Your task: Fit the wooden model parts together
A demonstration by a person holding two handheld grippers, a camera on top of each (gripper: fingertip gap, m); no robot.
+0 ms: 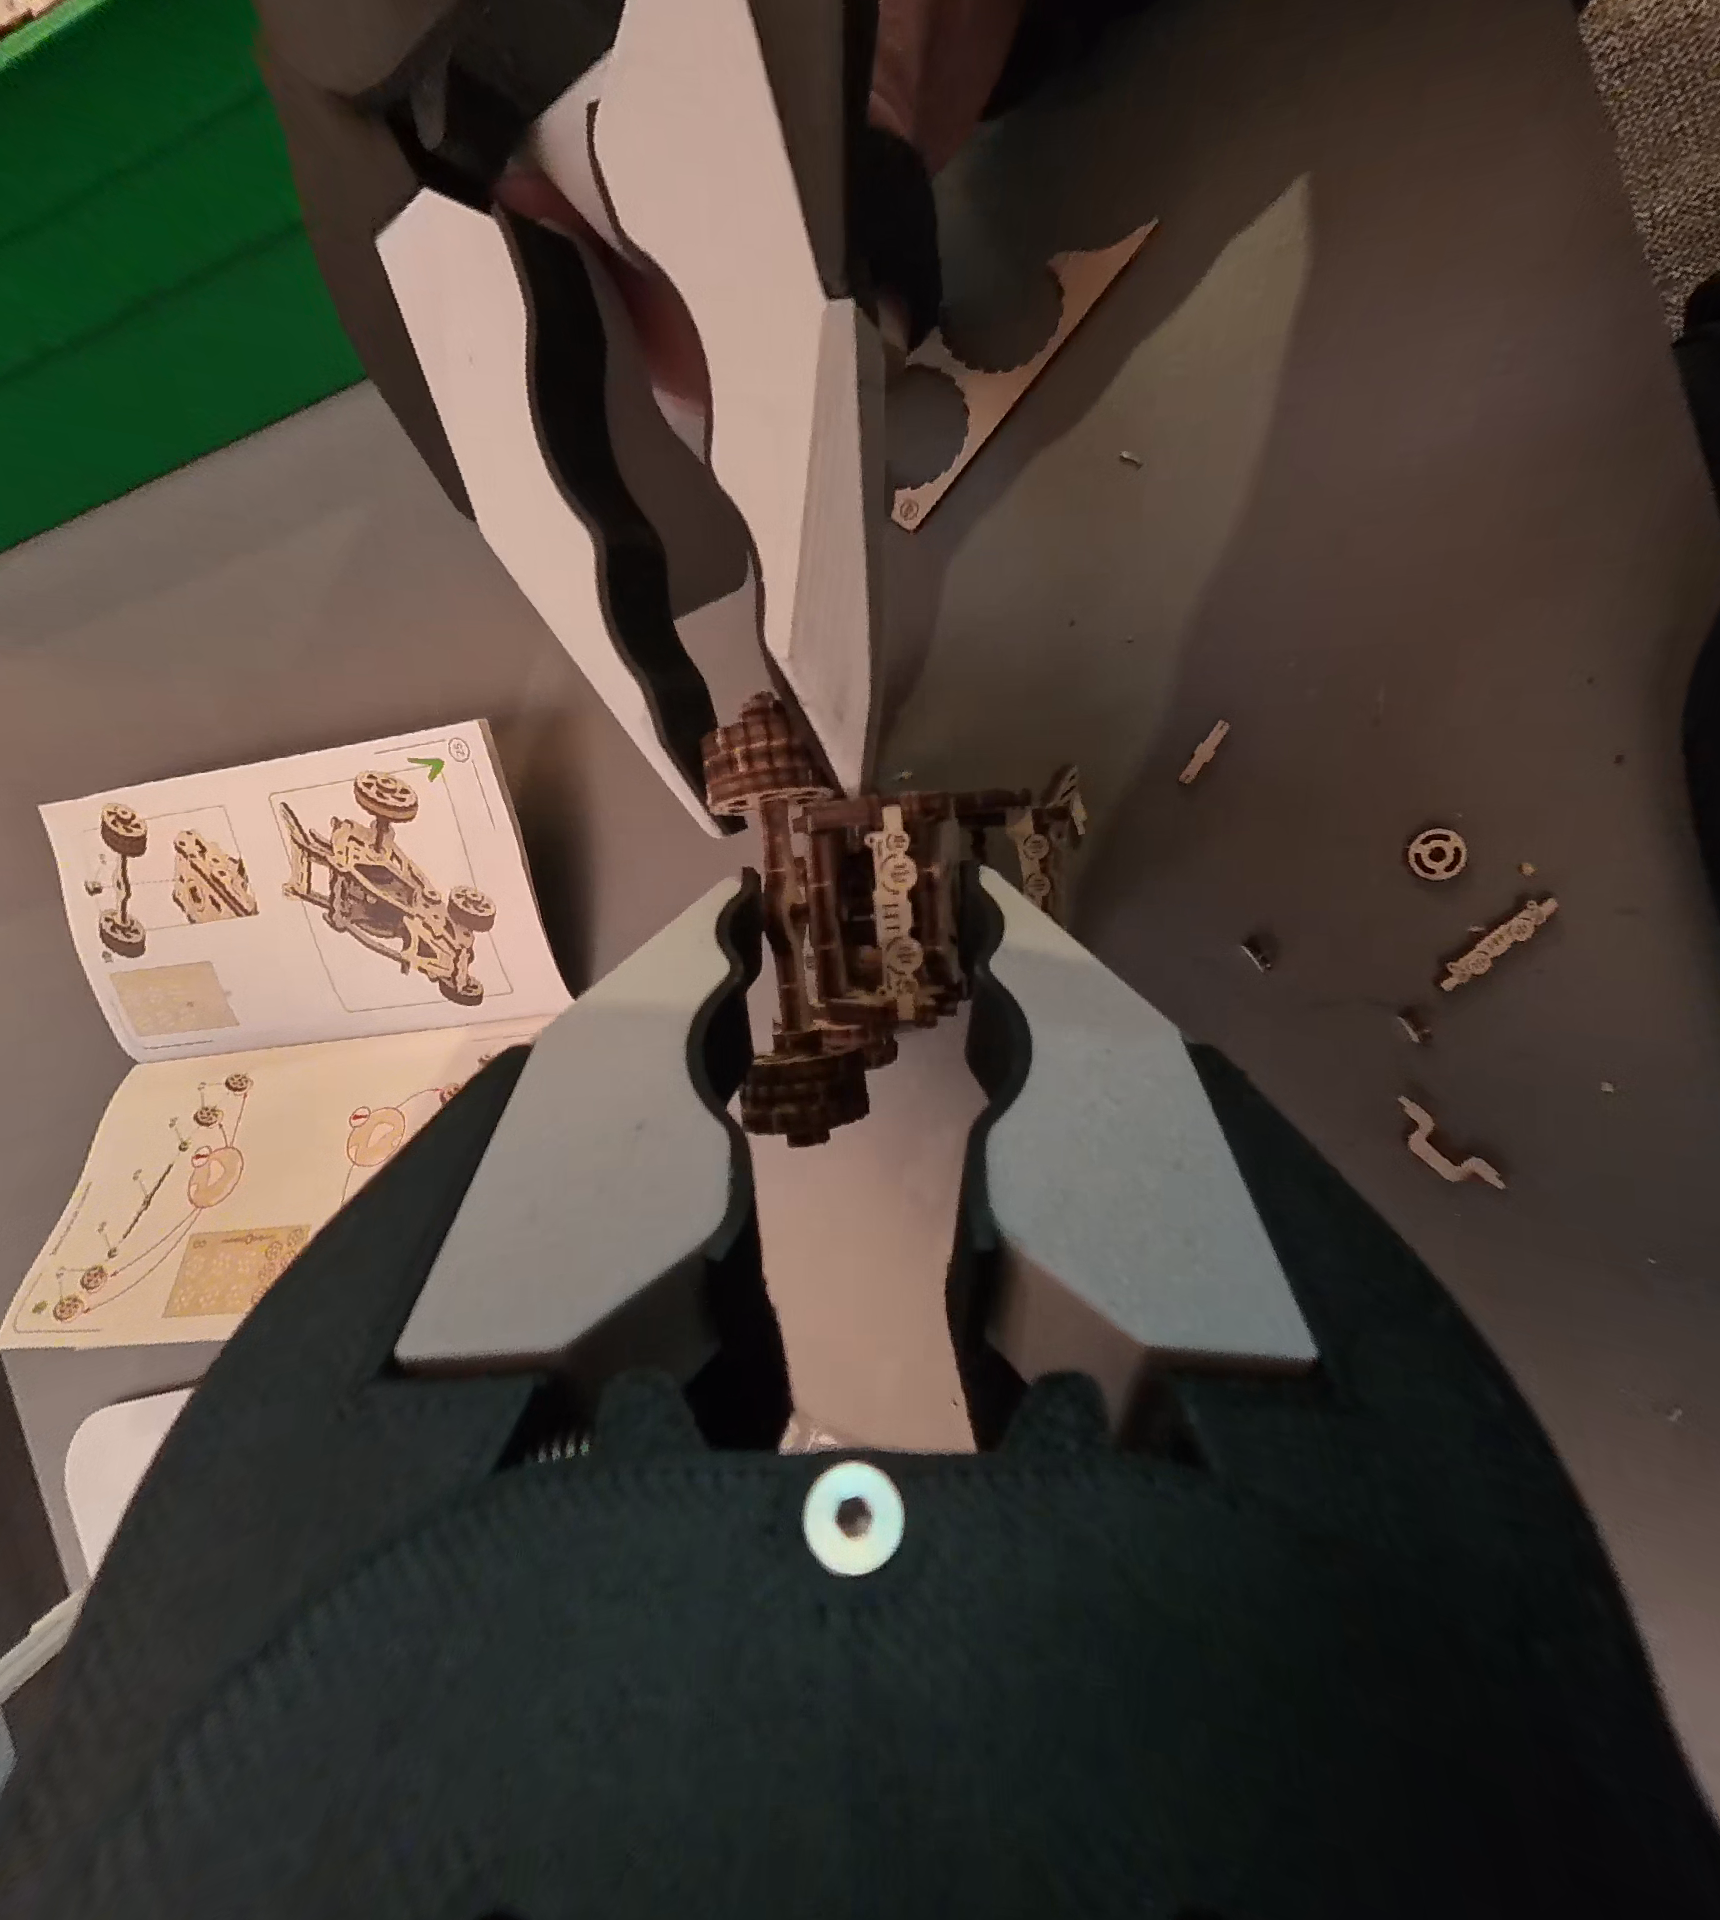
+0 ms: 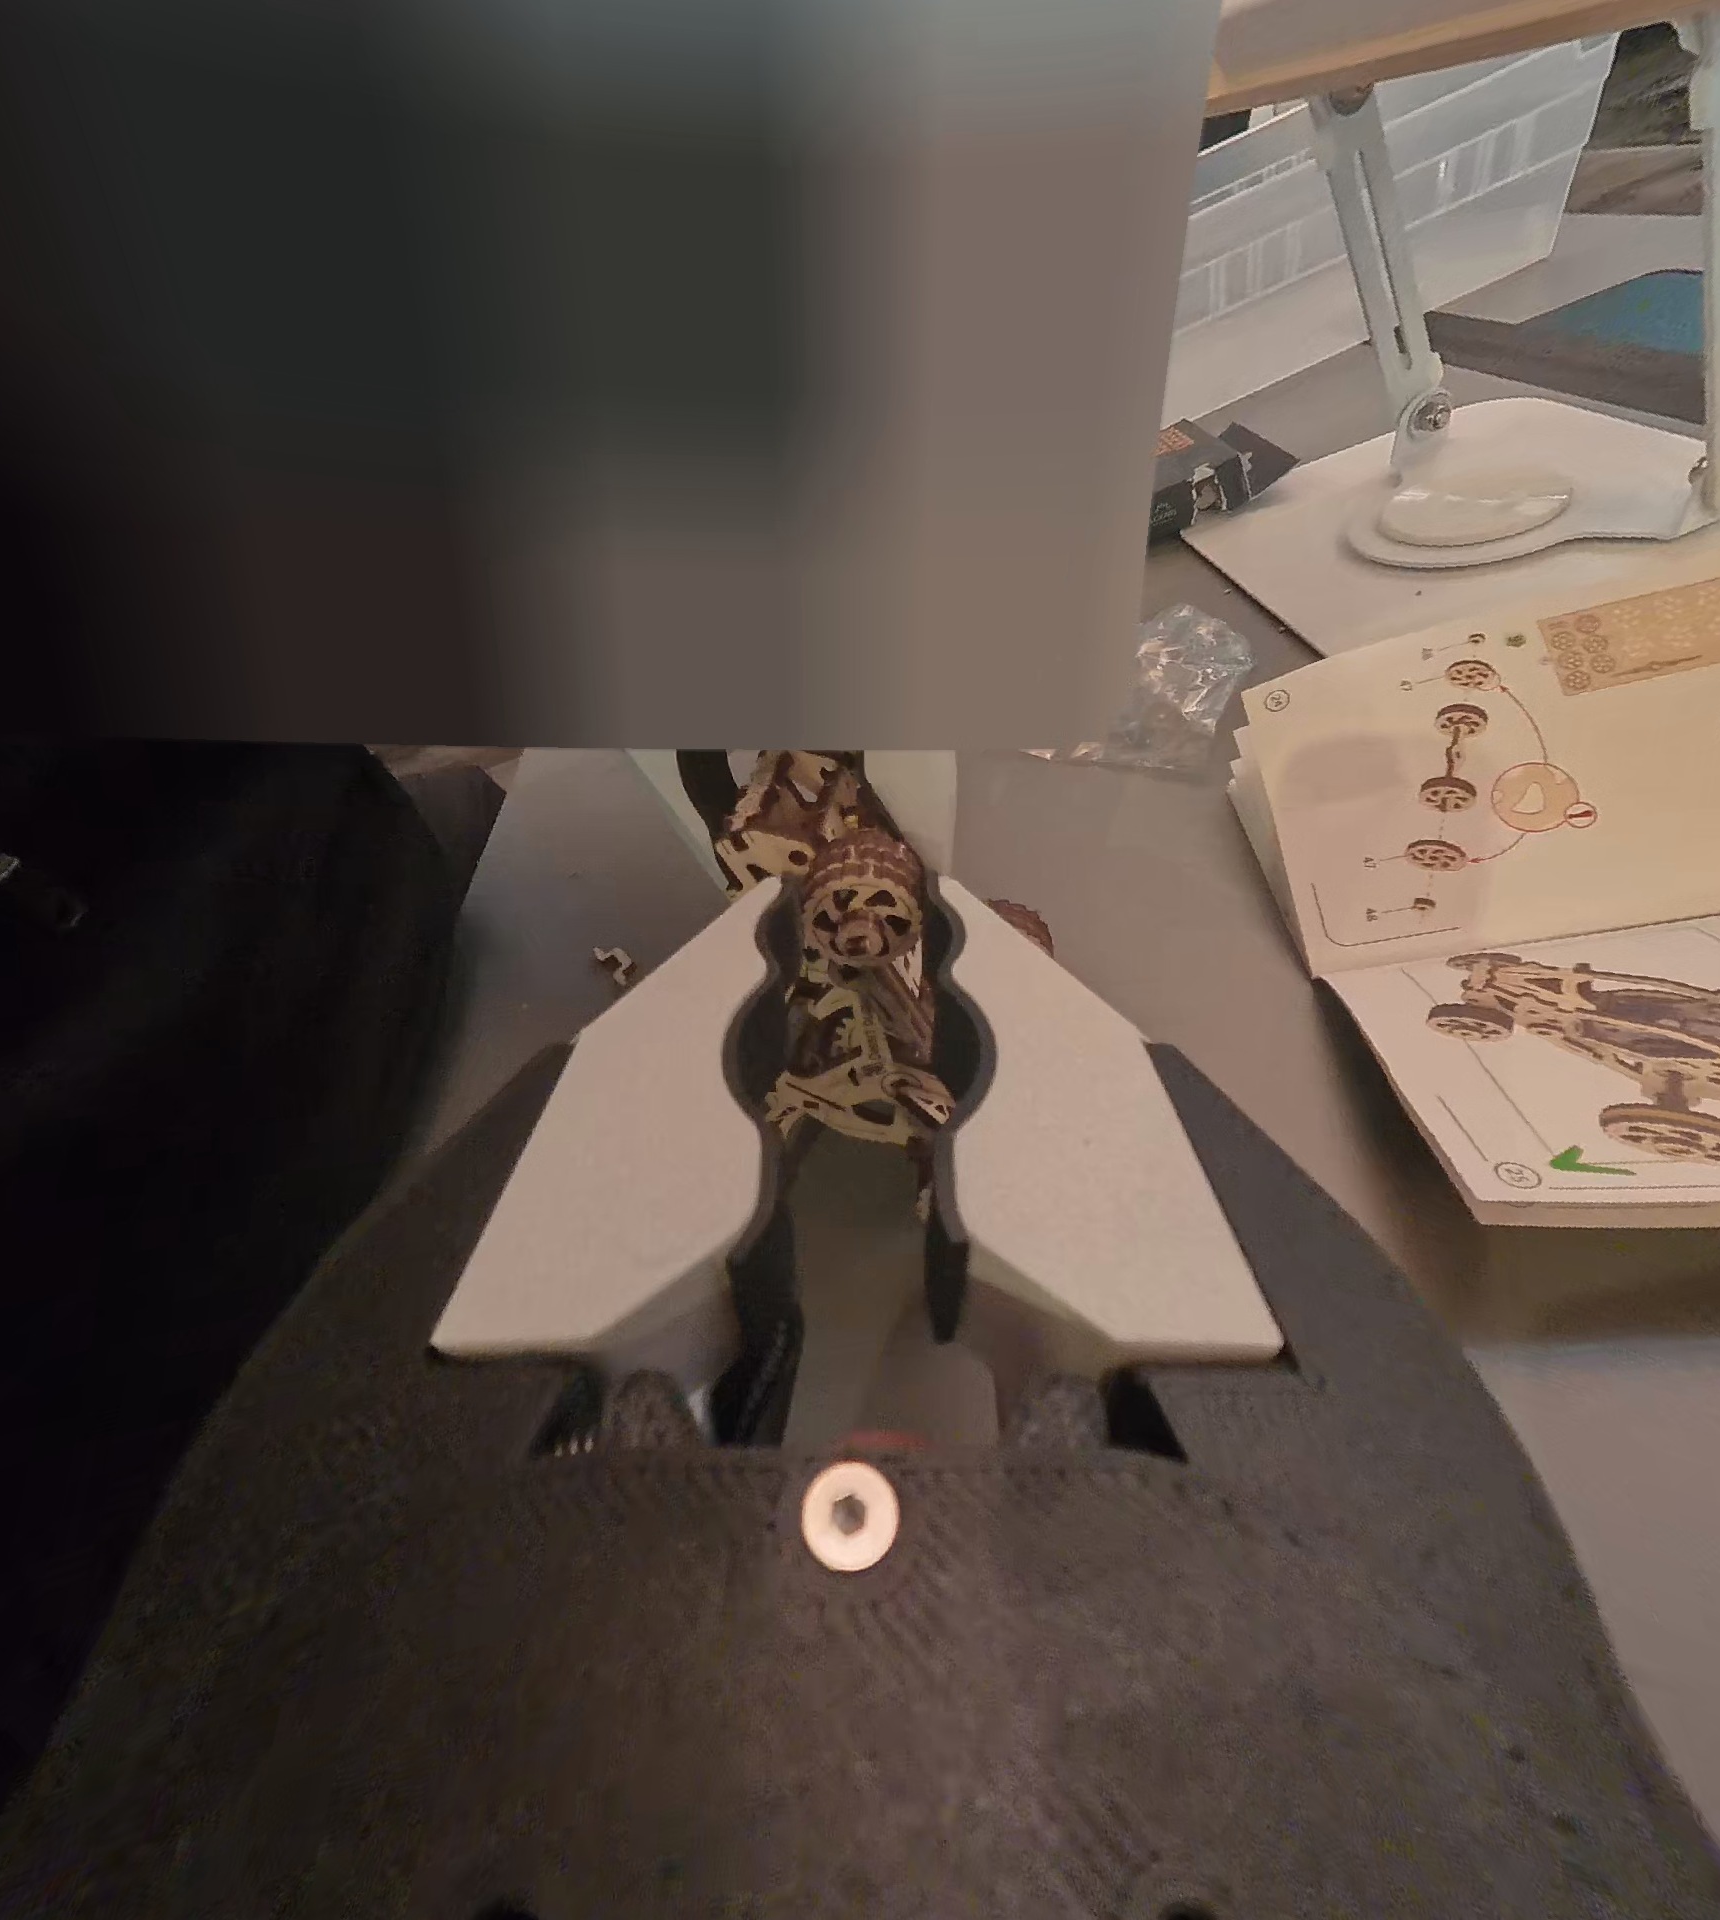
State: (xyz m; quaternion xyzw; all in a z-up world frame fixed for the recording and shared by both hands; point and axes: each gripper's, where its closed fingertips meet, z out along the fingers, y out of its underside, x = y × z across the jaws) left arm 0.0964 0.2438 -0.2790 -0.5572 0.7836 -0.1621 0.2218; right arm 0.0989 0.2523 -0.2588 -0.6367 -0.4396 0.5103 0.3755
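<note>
A small wooden model car (image 1: 866, 925) is held above the grey table (image 1: 1303, 675). My left gripper (image 1: 861, 904) is shut on its body, one finger on each side. My right gripper (image 1: 783, 790) comes in from the far side, and its fingertips (image 1: 825, 665) are closed on a wheel (image 1: 757, 764) at the end of an axle. In the right wrist view, my right gripper (image 2: 854, 904) clamps that wheel (image 2: 858, 914), with the model (image 2: 856, 1049) lying back between the fingers. The left gripper (image 2: 794, 810) shows just beyond, partly hidden by a blurred patch.
Loose wooden parts lie to the right: a ring (image 1: 1438, 857), a toothed strip (image 1: 1495, 940) and a bent bracket (image 1: 1448, 1143). A punched-out wooden sheet (image 1: 1022, 364) lies behind. An open instruction booklet (image 1: 316, 883) (image 2: 1562, 831), a green box (image 1: 87, 291), a white stand (image 2: 1458, 499) and a plastic bag (image 2: 1183, 675) are around. Less than 4 cm separates the two grippers' tips. The bent bracket (image 1: 1448, 1143) sits 15 cm or so from the ends of my left fingers. It is also in sight in the right wrist view (image 2: 609, 967).
</note>
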